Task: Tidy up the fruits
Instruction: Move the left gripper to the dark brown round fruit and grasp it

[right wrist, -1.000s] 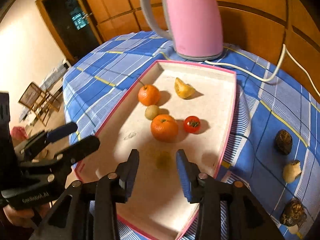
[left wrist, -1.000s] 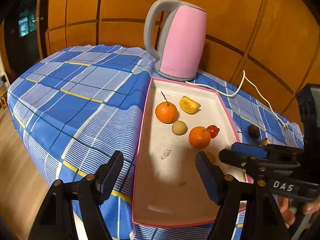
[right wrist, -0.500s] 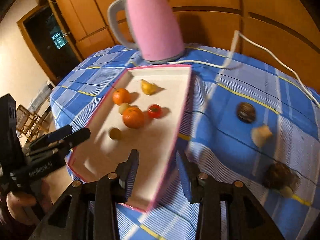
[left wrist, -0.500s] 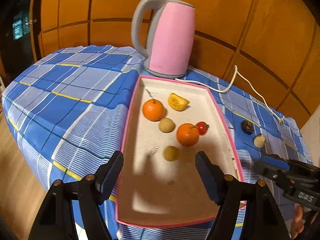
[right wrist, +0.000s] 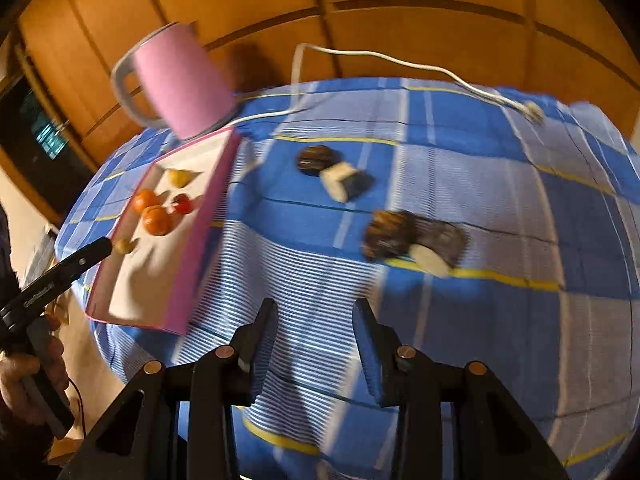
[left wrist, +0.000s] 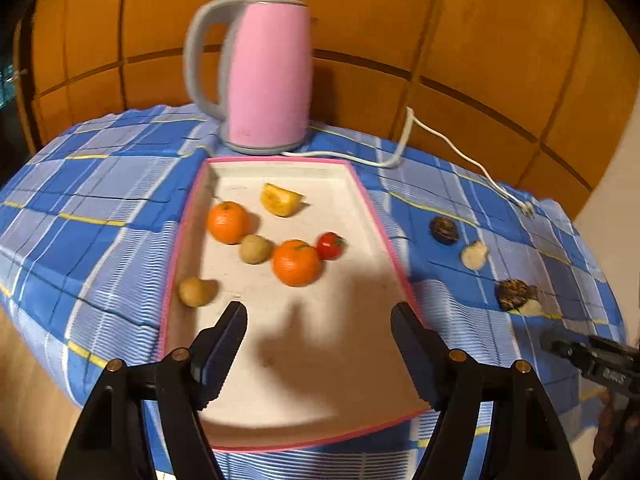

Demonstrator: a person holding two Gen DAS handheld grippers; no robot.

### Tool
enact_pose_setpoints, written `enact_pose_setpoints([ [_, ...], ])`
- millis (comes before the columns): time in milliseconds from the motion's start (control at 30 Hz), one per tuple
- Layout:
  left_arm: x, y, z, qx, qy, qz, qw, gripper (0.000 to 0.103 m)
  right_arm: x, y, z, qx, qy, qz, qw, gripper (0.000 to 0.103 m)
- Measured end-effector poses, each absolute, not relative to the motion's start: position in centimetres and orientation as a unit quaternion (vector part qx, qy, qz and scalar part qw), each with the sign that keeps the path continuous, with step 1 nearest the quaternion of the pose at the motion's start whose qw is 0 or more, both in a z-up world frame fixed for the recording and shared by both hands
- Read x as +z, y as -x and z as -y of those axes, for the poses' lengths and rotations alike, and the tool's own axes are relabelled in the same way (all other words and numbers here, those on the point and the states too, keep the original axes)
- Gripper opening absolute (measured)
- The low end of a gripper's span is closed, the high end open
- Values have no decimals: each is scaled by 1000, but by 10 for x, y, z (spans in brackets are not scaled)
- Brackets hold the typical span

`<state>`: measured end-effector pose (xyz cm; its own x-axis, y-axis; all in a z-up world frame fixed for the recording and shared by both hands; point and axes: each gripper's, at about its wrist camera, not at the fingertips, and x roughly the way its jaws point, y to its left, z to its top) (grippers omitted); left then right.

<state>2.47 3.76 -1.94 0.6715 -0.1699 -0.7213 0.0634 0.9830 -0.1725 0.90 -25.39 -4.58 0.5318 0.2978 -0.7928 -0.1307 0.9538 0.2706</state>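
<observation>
6 fruits lie in the pink-rimmed white tray point(left wrist: 372, 216). Step: fetching the next; dark brown round fruit point(right wrist: 386, 234) on the blue plaid bench cloth, right of tray. Right gripper point(right wrist: 314, 354) fingers apart, empty; left gripper point(left wrist: 320, 354) likewise, over tray. Next: descend, straddle fruit, close.

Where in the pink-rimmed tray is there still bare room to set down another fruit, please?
The tray's near half, from the small brown fruit and the nearer orange to the front rim, is bare. The far half is crowded with fruit.
</observation>
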Motion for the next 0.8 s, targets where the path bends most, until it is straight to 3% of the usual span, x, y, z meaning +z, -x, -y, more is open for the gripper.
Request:
enact_pose_setpoints([
  [800,-19,-52,79,-212,-6,-425,880,73,-38,5,299,68,-117,-444,886,39],
])
